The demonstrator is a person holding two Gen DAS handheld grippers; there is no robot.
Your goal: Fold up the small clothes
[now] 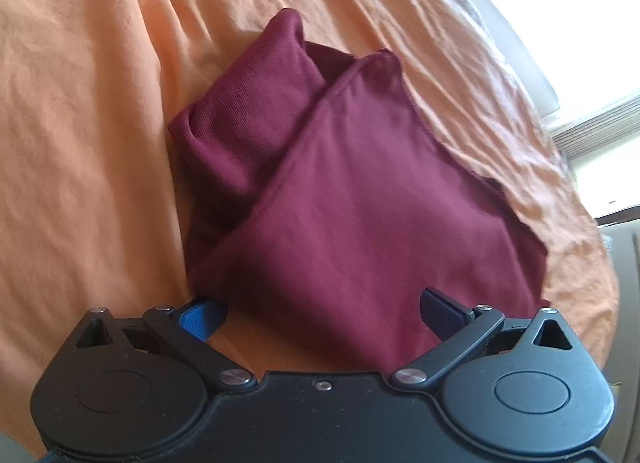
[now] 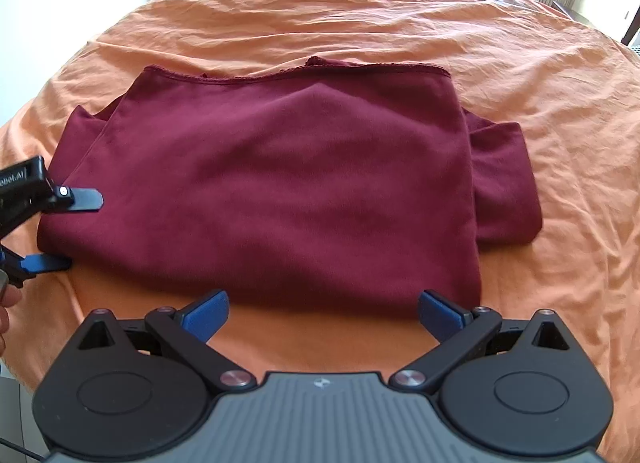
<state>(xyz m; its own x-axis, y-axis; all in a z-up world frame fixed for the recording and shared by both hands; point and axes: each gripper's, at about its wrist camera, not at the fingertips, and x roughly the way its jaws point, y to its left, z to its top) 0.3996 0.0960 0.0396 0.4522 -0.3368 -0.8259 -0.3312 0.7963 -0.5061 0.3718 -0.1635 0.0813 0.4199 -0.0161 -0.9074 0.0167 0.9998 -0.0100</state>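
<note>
Folding is partly done on the maroon shirt (image 2: 280,179), which lies flat on the orange bedsheet (image 2: 540,103), its sides turned in so that one sleeve fold pokes out on the far right and another on the left. Its stitched hem (image 2: 304,73) runs along the far edge, and the near edge is a soft fold just ahead of the right gripper (image 2: 324,315).

That right gripper hovers with its blue fingers (image 2: 208,313) spread wide, holding nothing, just short of the near edge. The left gripper (image 2: 76,227) stands at the shirt's left near corner, one finger above the cloth and one low on the sheet, spread wide around that corner but not yet closed. From its own camera the left gripper (image 1: 320,311) shows the same: fingers apart, the shirt's edge lying between them.

As I judge it, the step in hand is pinching the near edge at two points to fold it away toward the hem. To do it well, each gripper should take all layers at its corner, not only the top one, or the tucked sleeves will slide out. The right gripper might shift toward the right near corner (image 2: 468,299), so the two grips match. Lifting evenly and low, then laying the edge square on the hem, should keep the fold straight.
</note>
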